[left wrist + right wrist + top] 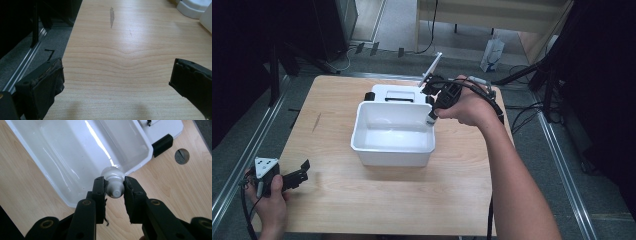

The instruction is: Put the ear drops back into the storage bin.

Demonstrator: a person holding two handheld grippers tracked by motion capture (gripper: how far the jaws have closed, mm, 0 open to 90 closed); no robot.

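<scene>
A white plastic tub [393, 131] stands in the middle of the wooden table [362, 200]. My right gripper [432, 118] hangs over the tub's far right corner, shut on a small white bottle [114, 185] by its ribbed cap end, seen end-on above the tub's rim [140, 162]. The tub's inside [82, 152] looks bare and glossy. My left gripper [302, 172] rests low at the table's near left corner, held in a hand. In the left gripper view its jaws stand wide apart over bare wood, with nothing between the fingers [45, 85].
A white device with black corners [397, 93] sits just behind the tub. A thin white panel [432, 70] leans up at the table's far edge. A round hole [182, 156] is cut in the table. Metal rails and cables run along both sides.
</scene>
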